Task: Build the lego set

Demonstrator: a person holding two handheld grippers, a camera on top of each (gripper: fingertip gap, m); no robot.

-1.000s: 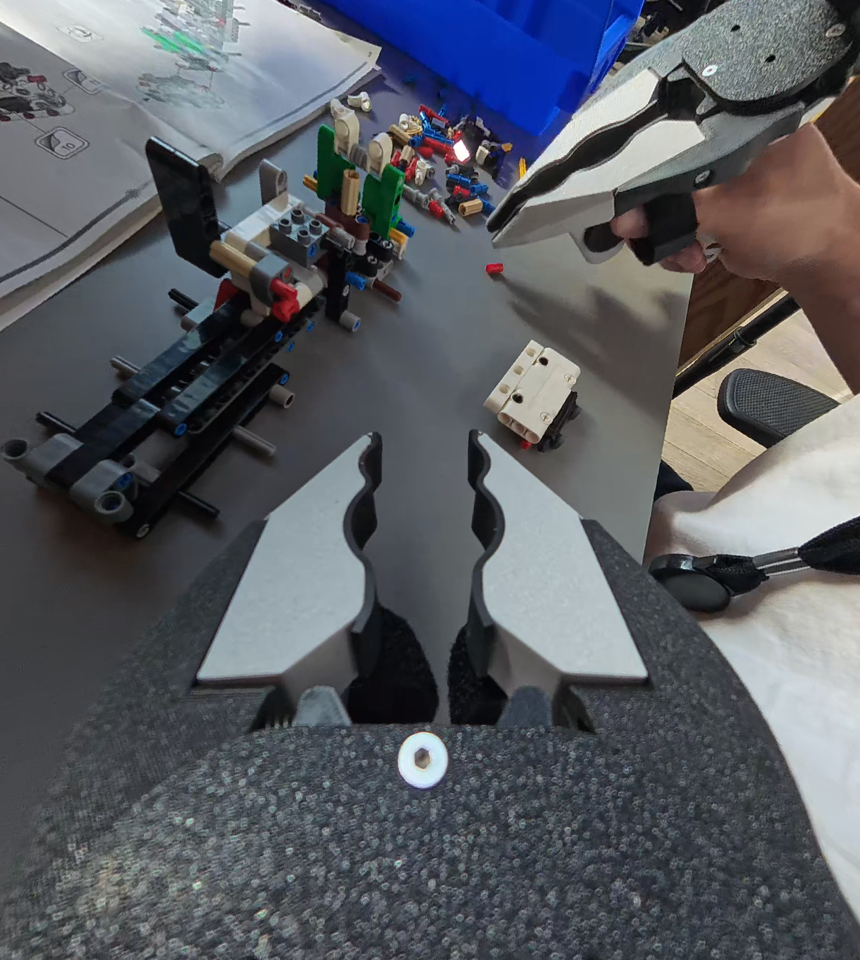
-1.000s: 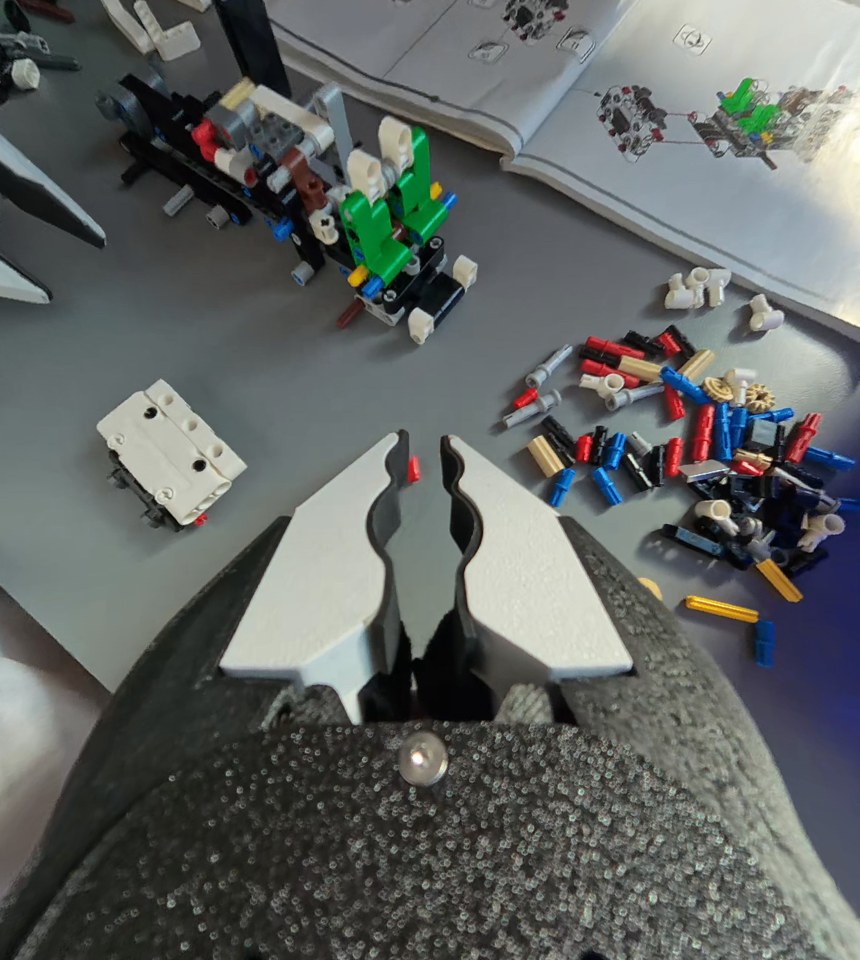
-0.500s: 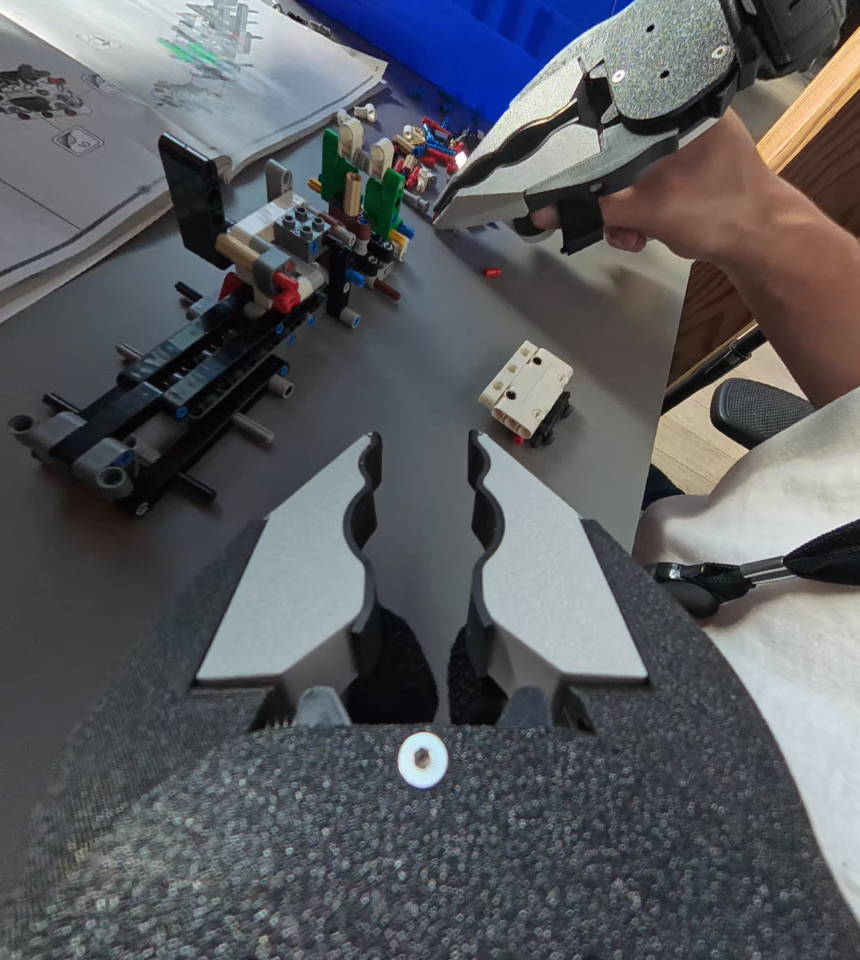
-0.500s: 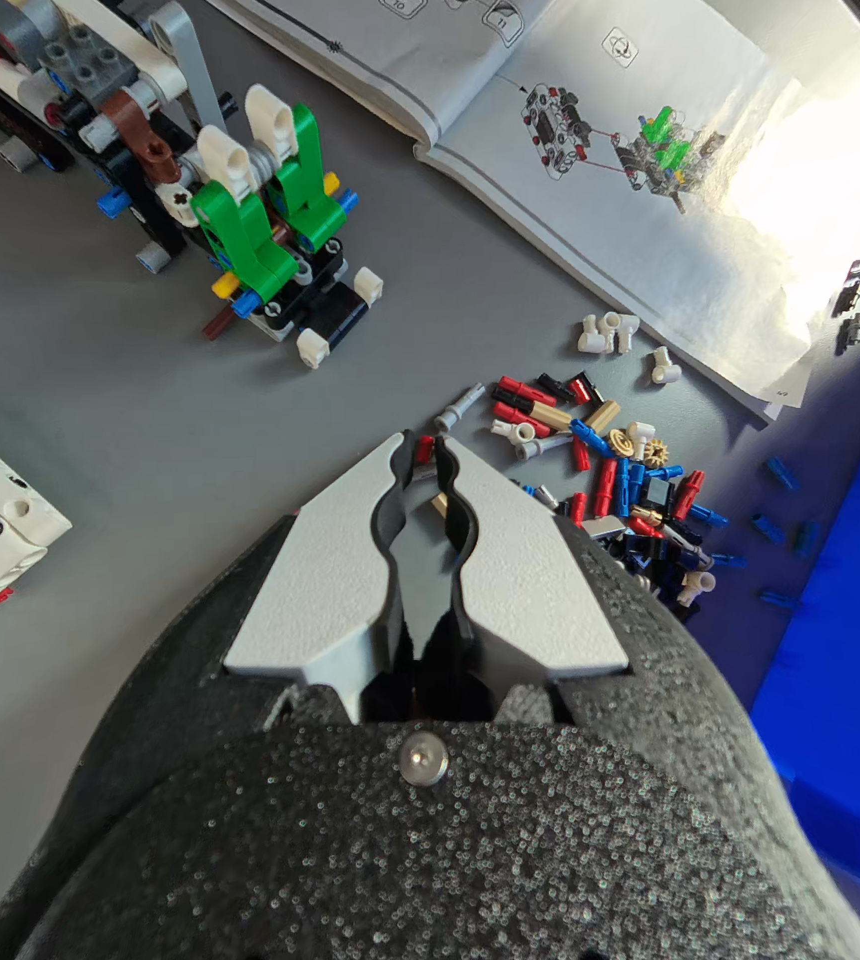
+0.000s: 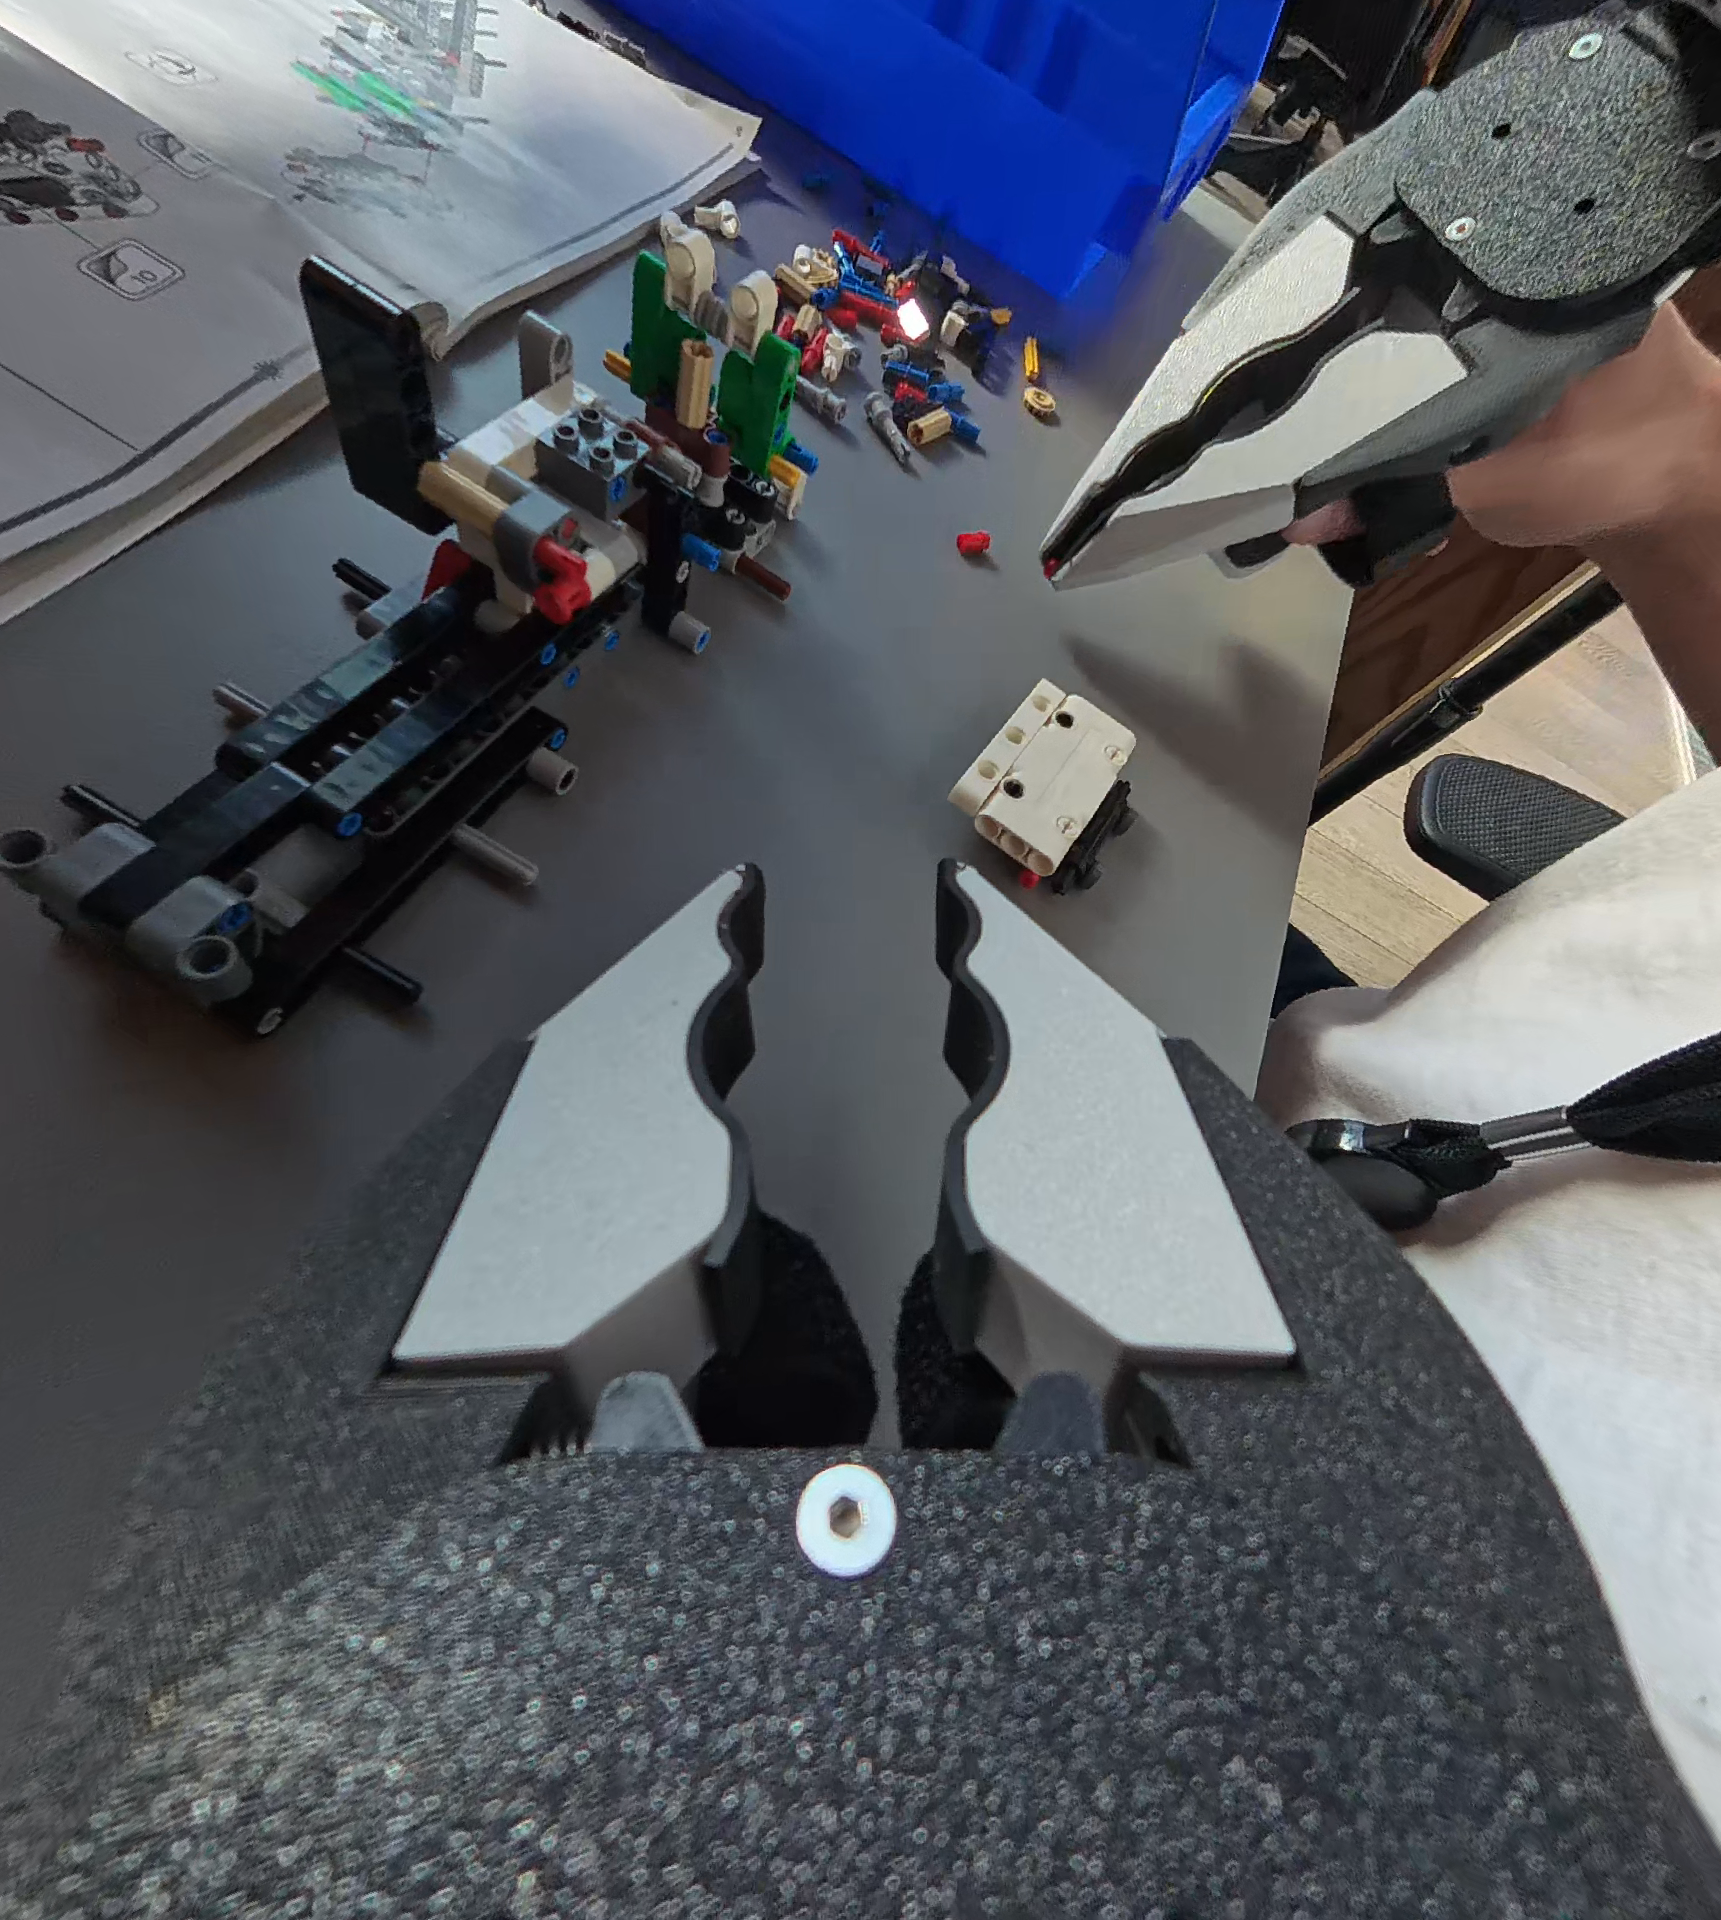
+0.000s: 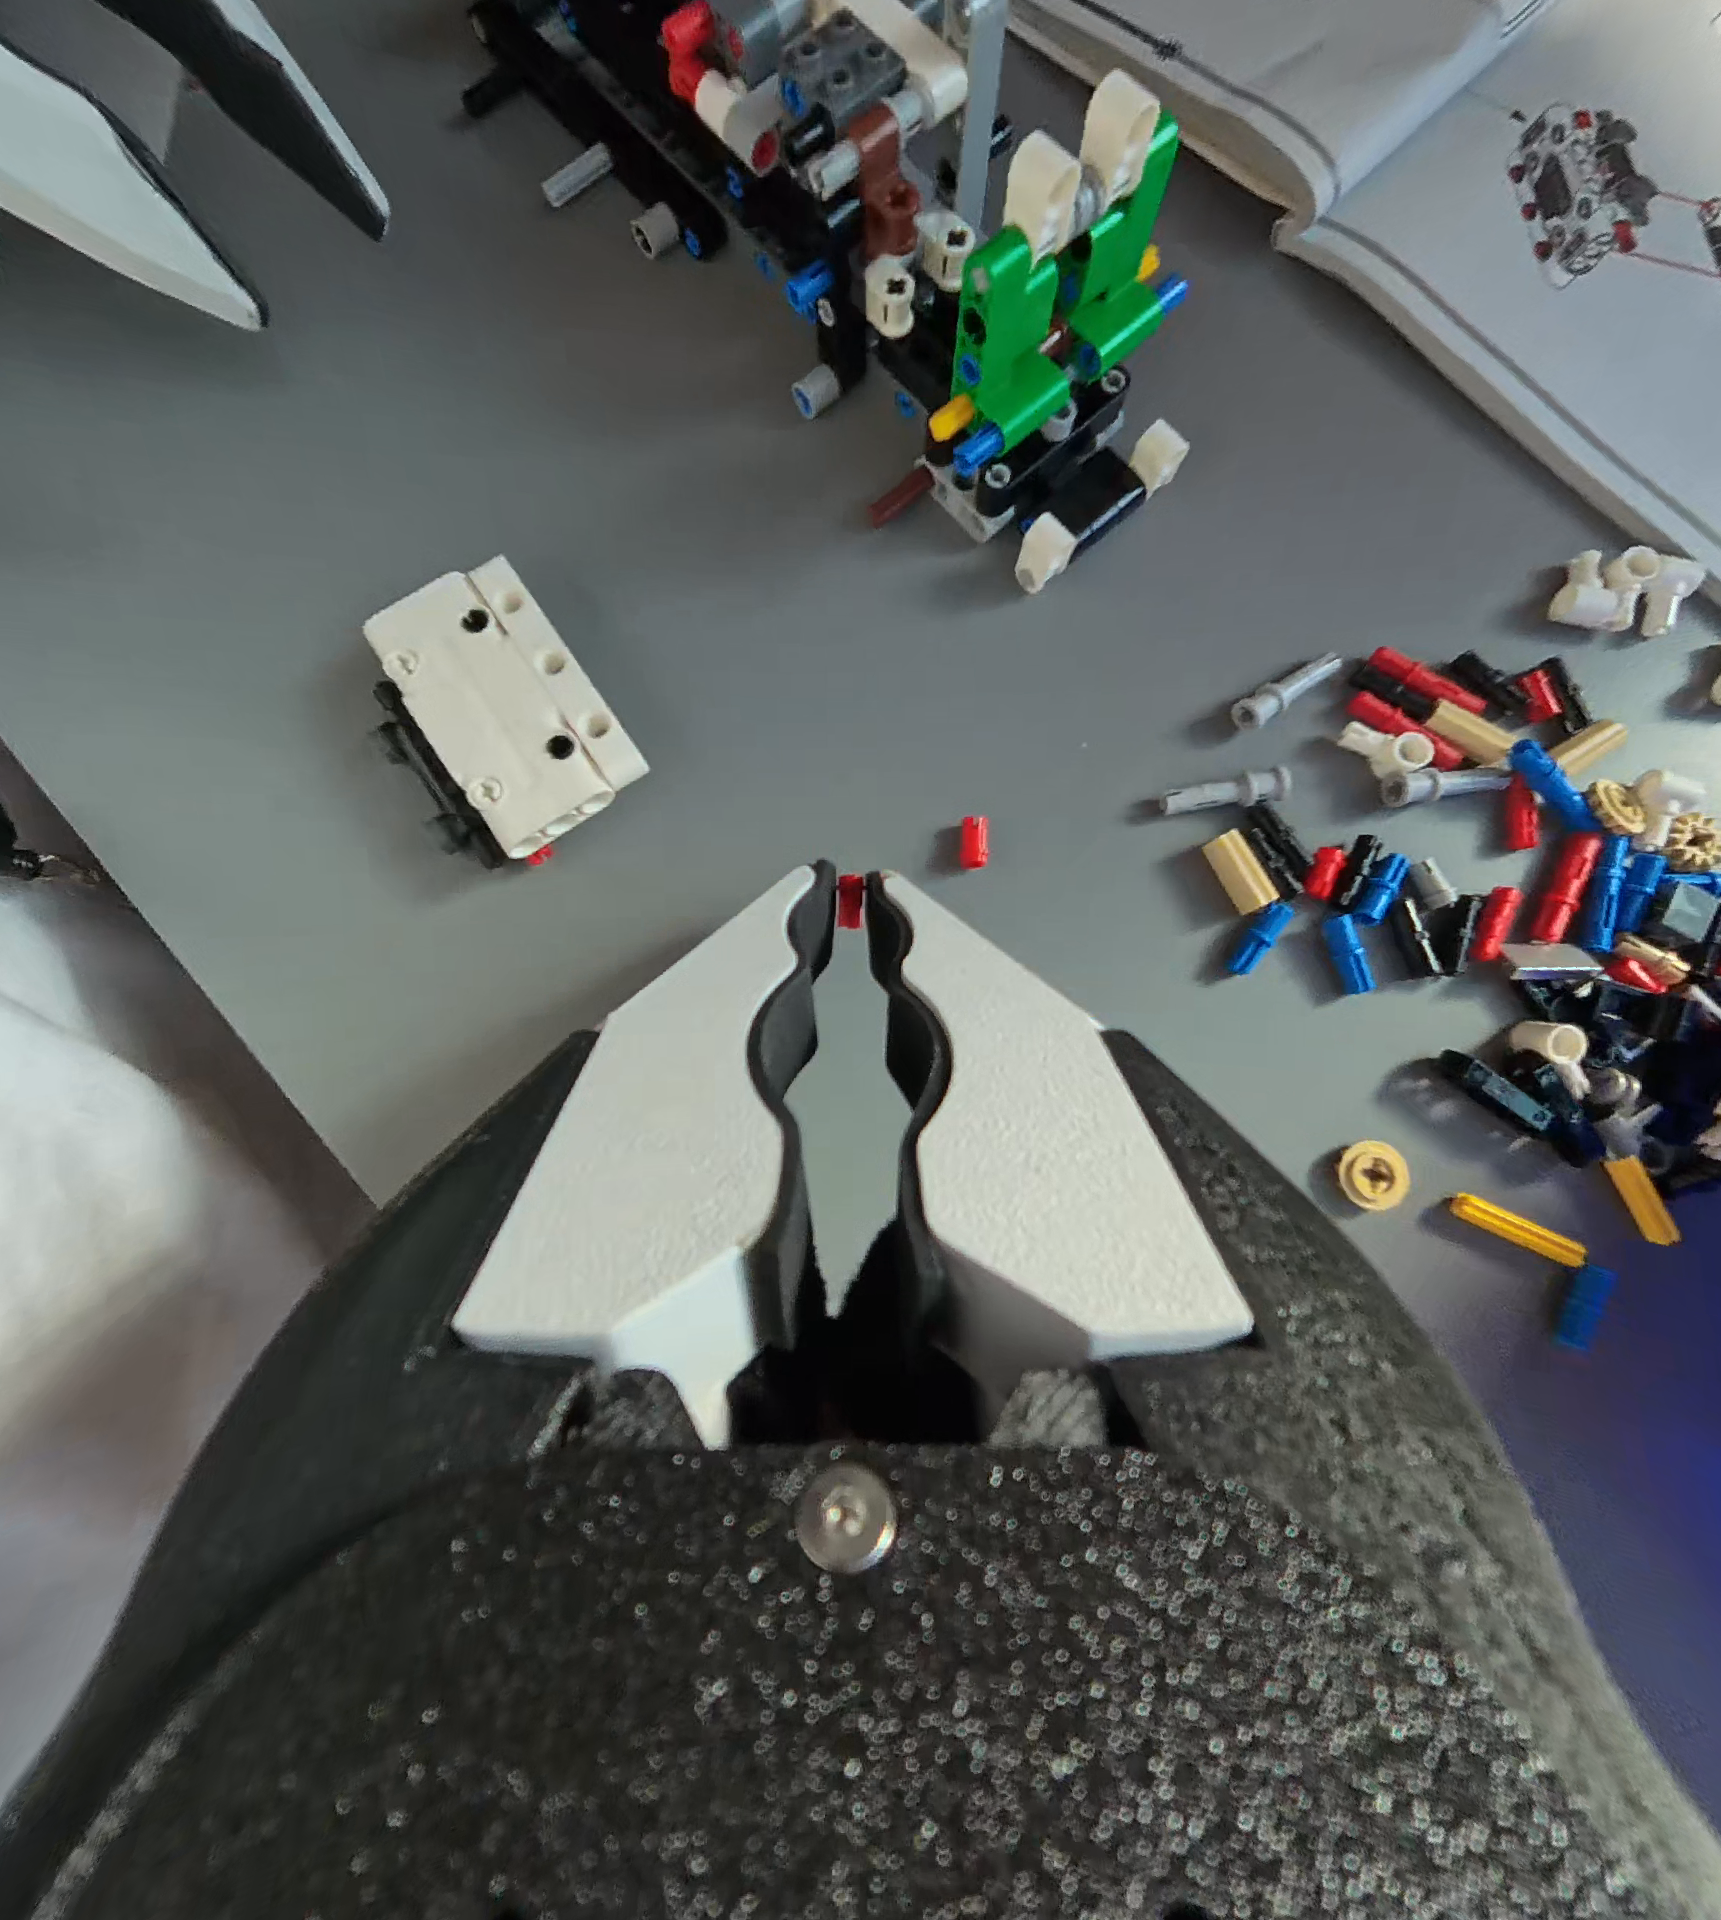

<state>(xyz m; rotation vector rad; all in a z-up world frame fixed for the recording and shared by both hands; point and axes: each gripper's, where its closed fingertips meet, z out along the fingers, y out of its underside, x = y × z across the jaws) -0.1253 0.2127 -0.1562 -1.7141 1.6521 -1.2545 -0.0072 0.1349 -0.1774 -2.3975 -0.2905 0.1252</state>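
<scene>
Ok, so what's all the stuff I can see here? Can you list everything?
brick model: one, mostly black with green, table middle-left
white block: one, white on black, near table edge
red pin: one, red, pinched at the right gripper's tips
loose red pin: one, red, on the table beside those tips
small parts pile: many, mixed colours, table right
instruction booklet: one, open, far side
blue bin: one, far corner
left gripper: fingers apart, holding nothing
right gripper: closed on the pin

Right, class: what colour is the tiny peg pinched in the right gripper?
Red peg, clearest in the right wrist view.
</scene>
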